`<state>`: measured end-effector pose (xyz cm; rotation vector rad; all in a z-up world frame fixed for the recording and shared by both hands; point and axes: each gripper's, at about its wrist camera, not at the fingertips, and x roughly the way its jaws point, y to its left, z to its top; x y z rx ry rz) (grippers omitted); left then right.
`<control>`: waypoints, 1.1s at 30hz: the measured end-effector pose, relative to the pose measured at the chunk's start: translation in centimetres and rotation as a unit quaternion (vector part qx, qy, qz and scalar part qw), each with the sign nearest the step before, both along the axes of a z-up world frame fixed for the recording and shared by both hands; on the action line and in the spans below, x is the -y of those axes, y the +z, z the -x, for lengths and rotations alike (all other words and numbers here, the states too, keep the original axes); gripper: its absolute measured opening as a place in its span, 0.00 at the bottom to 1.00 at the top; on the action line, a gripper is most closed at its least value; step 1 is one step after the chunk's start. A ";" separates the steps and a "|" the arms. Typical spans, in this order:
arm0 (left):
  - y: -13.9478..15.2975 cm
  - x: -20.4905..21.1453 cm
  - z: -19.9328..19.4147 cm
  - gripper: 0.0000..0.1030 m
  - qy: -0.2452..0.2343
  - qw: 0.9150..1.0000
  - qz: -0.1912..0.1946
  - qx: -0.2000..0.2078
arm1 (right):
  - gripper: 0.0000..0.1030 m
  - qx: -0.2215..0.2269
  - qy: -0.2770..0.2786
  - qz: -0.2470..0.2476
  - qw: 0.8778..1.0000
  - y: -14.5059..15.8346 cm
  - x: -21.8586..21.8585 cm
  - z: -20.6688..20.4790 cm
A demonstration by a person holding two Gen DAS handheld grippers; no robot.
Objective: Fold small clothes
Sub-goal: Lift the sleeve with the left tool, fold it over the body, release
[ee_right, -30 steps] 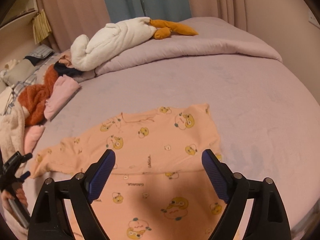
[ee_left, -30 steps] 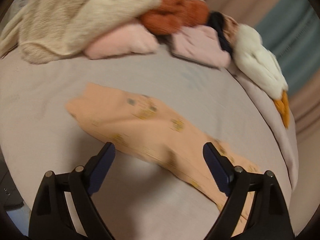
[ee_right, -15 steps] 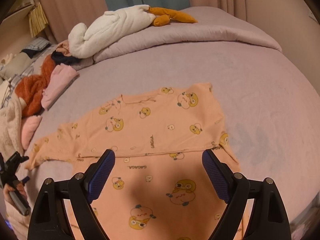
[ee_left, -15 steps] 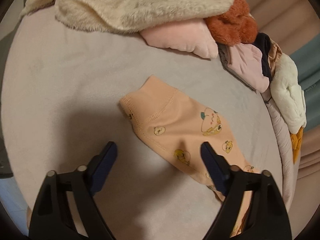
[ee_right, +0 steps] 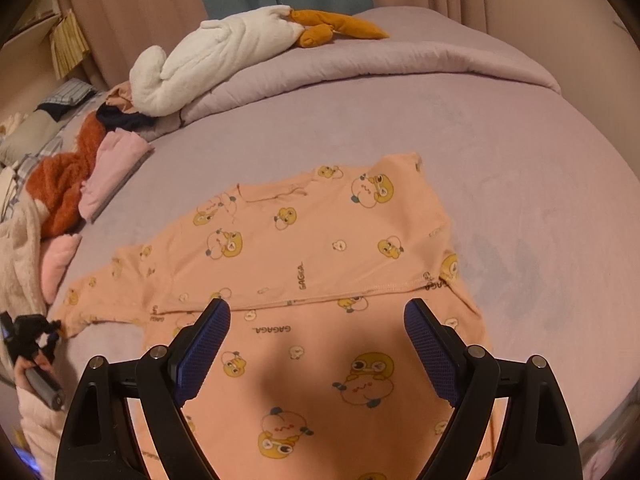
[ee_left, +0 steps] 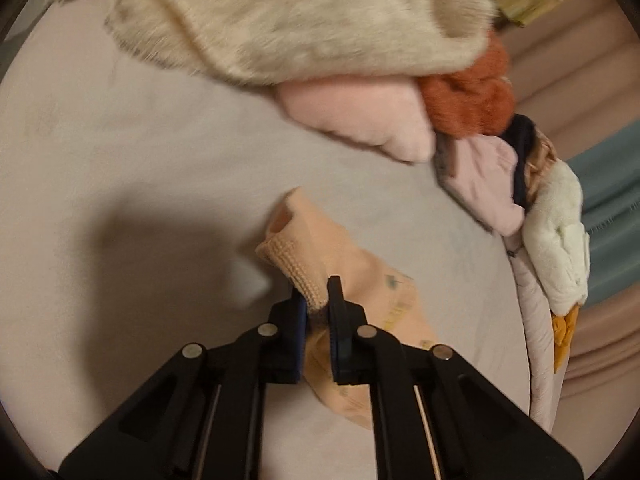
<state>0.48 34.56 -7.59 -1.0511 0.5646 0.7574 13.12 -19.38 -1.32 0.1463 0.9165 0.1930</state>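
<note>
Light: dim, warm, pinkish in both views.
Shadows: a broad soft one is cast on the bed [ee_left: 120,168] left of the sleeve [ee_left: 320,264]; another across the shirt [ee_right: 320,240].
Blur: the pile [ee_left: 280,20] behind the sleeve is smeared.
Edges: bent, dark-rimmed.

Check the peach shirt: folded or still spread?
Partly folded. The peach shirt has one layer doubled over with its hem across the middle, while the sleeve lies stretched out, its cuff pinched in the left gripper.

Matt printed cotton garment [ee_right: 320,240], ribbed cuff [ee_left: 298,266], fleecy blanket [ee_left: 280,20]
</note>
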 end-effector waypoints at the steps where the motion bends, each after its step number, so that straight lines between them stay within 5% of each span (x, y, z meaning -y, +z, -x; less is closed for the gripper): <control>1: 0.6 0.4 -0.3 0.07 -0.010 1.000 -0.012 0.003 | 0.86 0.000 -0.001 -0.002 1.000 0.0 0.2 0.0; 12: 7.0 7.8 -5.1 0.07 -0.145 0.984 -0.076 0.067 | 0.86 0.012 -0.008 -0.018 1.000 0.5 1.3 0.4; 22: 9.7 17.1 -9.6 0.07 -0.296 0.945 -0.112 0.084 | 0.86 0.019 -0.019 -0.038 0.999 0.6 2.8 1.1; 33: 5.6 24.6 -13.2 0.08 -0.420 0.900 -0.115 0.025 | 0.86 0.008 -0.032 -0.048 0.998 -0.1 4.3 1.6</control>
